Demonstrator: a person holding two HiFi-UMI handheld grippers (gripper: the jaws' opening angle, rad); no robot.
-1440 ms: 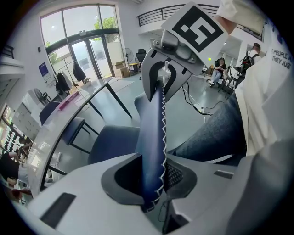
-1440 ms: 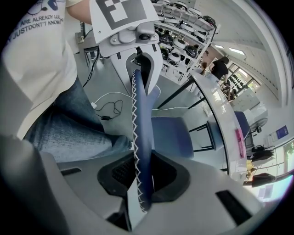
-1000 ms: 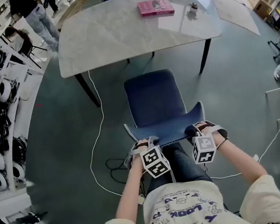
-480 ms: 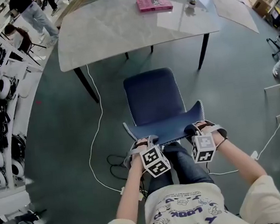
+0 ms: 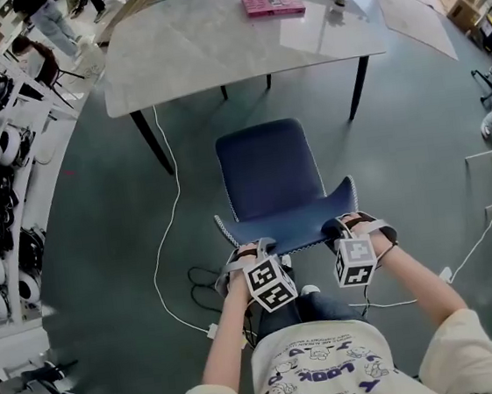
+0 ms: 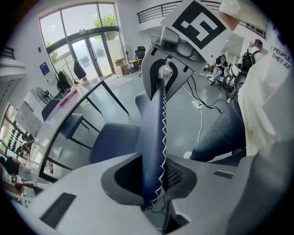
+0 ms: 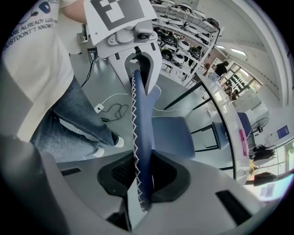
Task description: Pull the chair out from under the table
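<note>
The blue chair [image 5: 270,176] stands on the grey floor [image 5: 111,251] at 6 o'clock from the marble worktop [image 5: 212,54], its seat fully outside the worktop edge. Its backrest [image 5: 289,226] faces the person. The left gripper [image 5: 249,253] is at 7 o'clock from the seat and the right gripper [image 5: 343,227] at 5 o'clock. Each has its fingers [image 6: 82,193] closed narrowly on the stitched top edge of the backrest, one near each corner. A pink book [image 5: 272,3] lies at the far side of the worktop. A white cable [image 5: 169,236] runs over the floor at 9 o'clock from the chair.
</note>
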